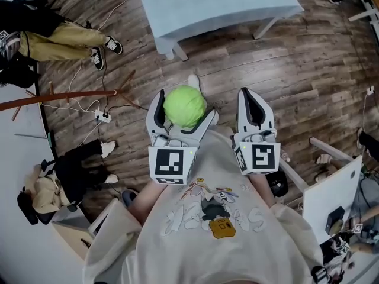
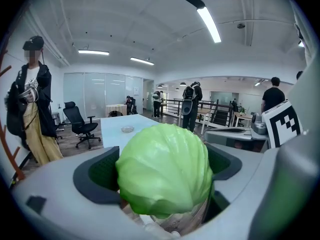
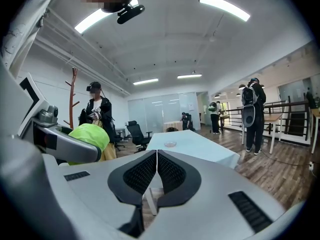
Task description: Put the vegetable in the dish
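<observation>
The left gripper (image 1: 182, 112) grips the cabbage (image 2: 165, 171), one dark pad pressed to each side of it. The head is held in the air on the near side of the table (image 1: 219, 5), over the floor and not over the cloth. It is close to round, so no long axis shows. In the left gripper view its leaf ribs run upward across the front face and its rounded crown faces the table. Its underside (pale, down against the gripper body) is hard to make out. The right gripper (image 3: 157, 156) is to the right of the cabbage and also short of the table, with its jaws together on nothing.

The table wears a pale blue cloth and stands on dark wood plank flooring (image 1: 308, 70). A small shallow dish (image 2: 127, 129) sits on the cloth, well apart from the cabbage. In the head view the top edge cuts the table off and the dish does not appear. Left of the table are a black office chair (image 2: 80, 124) and a standing person (image 2: 32, 109). More people stand beyond the table, too small to detail.
</observation>
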`<move>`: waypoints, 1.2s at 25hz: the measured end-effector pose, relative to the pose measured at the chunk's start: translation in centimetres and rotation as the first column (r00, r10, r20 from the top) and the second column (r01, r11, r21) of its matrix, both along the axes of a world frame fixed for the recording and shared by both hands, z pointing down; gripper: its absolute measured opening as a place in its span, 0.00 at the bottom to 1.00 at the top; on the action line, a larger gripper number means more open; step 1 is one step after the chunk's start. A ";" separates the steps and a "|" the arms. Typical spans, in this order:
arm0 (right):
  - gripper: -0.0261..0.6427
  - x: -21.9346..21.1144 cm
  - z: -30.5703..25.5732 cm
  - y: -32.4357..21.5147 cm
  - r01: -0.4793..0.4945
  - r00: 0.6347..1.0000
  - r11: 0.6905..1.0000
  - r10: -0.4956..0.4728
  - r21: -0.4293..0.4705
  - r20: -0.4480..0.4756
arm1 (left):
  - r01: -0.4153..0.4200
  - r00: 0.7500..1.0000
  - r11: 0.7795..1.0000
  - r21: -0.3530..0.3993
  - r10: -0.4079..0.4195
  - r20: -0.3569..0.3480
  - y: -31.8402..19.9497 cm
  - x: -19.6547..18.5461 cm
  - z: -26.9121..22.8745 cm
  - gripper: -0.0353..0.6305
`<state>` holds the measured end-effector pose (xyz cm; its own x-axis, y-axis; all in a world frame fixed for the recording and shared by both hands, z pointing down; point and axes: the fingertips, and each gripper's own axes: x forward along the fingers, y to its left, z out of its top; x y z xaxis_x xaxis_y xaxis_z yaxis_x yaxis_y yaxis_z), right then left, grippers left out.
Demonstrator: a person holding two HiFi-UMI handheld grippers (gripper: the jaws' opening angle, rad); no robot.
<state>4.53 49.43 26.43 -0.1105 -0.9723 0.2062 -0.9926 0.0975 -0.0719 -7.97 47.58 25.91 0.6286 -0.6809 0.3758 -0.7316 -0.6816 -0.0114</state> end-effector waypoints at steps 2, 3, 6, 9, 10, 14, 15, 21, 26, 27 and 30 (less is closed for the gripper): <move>0.07 0.4 0.1 -0.7 -0.001 1.000 1.000 0.001 -0.003 -0.002 | -0.001 1.000 1.000 -0.001 0.001 -0.001 -0.9 0.4 0.1 0.86; 0.07 0.7 0.2 -1.2 -0.003 1.000 1.000 0.003 -0.004 -0.003 | -0.002 1.000 1.000 0.000 0.002 -0.002 -1.5 0.7 0.1 0.86; 0.07 1.7 0.5 -3.2 -0.010 1.000 1.000 0.010 -0.012 -0.005 | -0.005 1.000 1.000 -0.005 0.005 -0.009 -3.6 1.4 0.3 0.86; 0.07 2.3 0.4 -6.0 -0.018 1.000 1.000 0.018 -0.017 -0.011 | -0.011 1.000 1.000 -0.009 0.011 -0.012 -6.5 2.0 0.5 0.86; 0.07 2.4 0.4 -7.0 -0.018 1.000 1.000 0.017 -0.019 -0.013 | -0.012 1.000 1.000 -0.011 0.012 -0.013 -7.5 2.1 0.6 0.86; 0.07 2.7 0.6 -11.1 -0.011 1.000 0.999 0.010 -0.030 -0.026 | -0.007 1.000 1.000 -0.019 0.006 -0.023 -11.7 2.4 0.7 0.86; 0.07 2.8 0.5 -12.2 -0.009 1.000 0.999 0.008 -0.033 -0.029 | -0.005 1.000 1.000 -0.019 0.004 -0.026 -12.8 2.4 0.7 0.86; 0.07 1.6 -0.5 -19.4 0.018 0.998 0.999 -0.020 -0.037 -0.056 | 0.023 0.998 0.999 -0.022 -0.024 -0.057 -19.7 1.2 0.3 0.86; 0.07 0.4 -1.7 -25.4 0.036 0.996 0.999 -0.039 -0.036 -0.080 | 0.050 0.993 0.998 -0.045 -0.054 -0.101 -25.0 0.0 0.1 0.86; 0.07 0.2 -1.9 -26.5 0.035 0.996 0.999 -0.038 -0.037 -0.083 | 0.051 0.993 0.998 -0.046 -0.055 -0.105 -26.1 -0.2 0.1 0.86; 0.07 0.1 -2.2 -29.2 0.021 0.996 0.999 -0.024 -0.033 -0.085 | 0.045 0.993 0.998 -0.038 -0.049 -0.107 -29.0 -0.4 -0.2 0.86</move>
